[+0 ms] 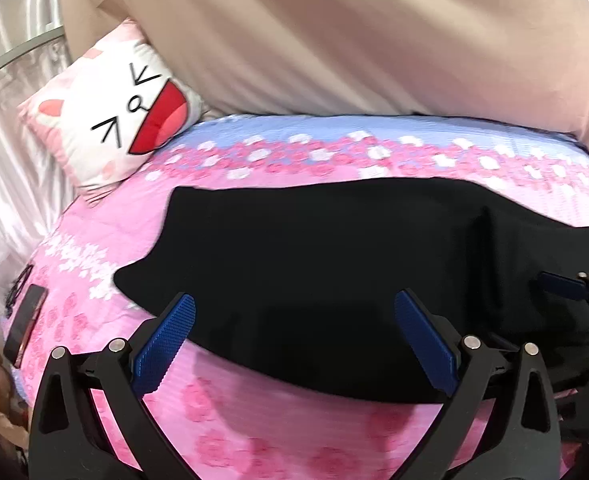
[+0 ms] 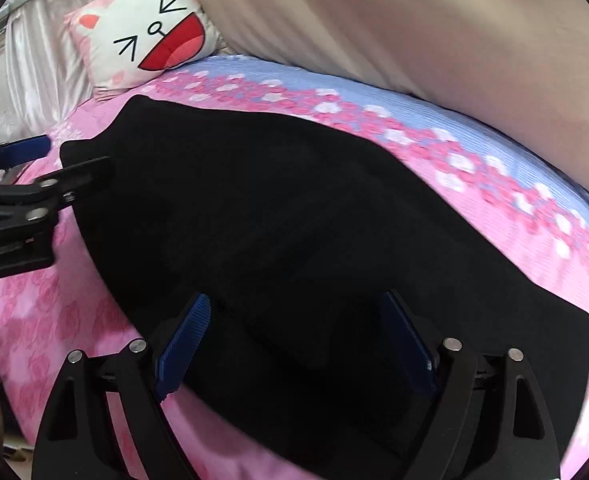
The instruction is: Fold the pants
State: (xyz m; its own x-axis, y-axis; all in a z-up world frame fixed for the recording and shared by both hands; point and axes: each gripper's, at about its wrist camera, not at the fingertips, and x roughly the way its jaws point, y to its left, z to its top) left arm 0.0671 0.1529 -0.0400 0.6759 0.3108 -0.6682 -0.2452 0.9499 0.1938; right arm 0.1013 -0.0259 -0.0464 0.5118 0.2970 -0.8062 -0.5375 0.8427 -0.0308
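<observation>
Black pants [image 1: 326, 256] lie spread flat across a pink flowered bedsheet [image 1: 222, 408]; in the right wrist view the pants [image 2: 278, 216] fill the middle. My left gripper [image 1: 294, 340] hovers over their near edge, jaws wide apart, nothing pinched between the blue pads [image 1: 166, 344]. My right gripper [image 2: 294, 344] hangs above the dark cloth, jaws apart and empty. The right gripper [image 1: 574, 286] shows at the right edge of the left wrist view; the left gripper [image 2: 62, 160] shows at the left of the right wrist view, beside the pants' corner.
A white and pink cat-face pillow [image 1: 114, 120] leans at the bed's far left corner. Beige fabric [image 1: 354, 40] hangs behind the bed. A dark phone-like slab [image 1: 24, 324] lies at the bed's left edge. Shiny pale curtain [image 1: 2, 160] at left.
</observation>
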